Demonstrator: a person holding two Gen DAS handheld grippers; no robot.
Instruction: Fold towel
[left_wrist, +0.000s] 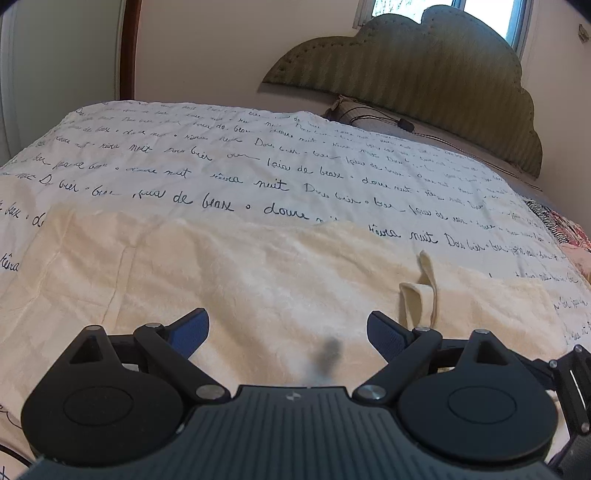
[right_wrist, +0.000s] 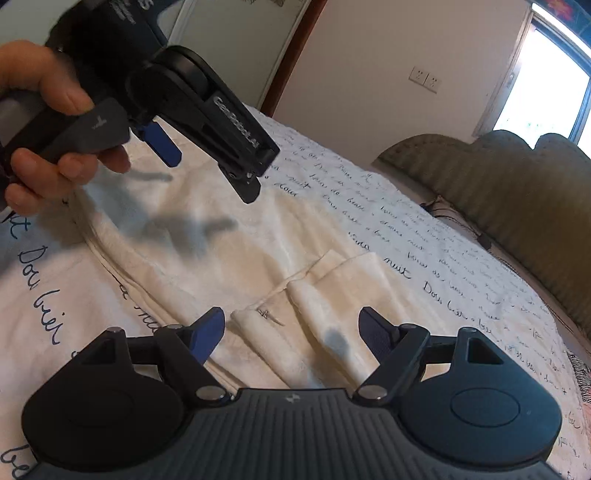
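The cream towel is laid flat on the bed, partly folded. Both tools – left tool, right tool – are held wide open and empty above it. A further fold is judged next – each tool must be lowered onto an edge and closed.

The white bedspread is covered in rows of dark handwriting, and some words can be read: "nuit", "de beaux" and "douce". On the side of the left gripper, seen from the right wrist camera, there are pale raised letters, but they are too blurred to read for sure.
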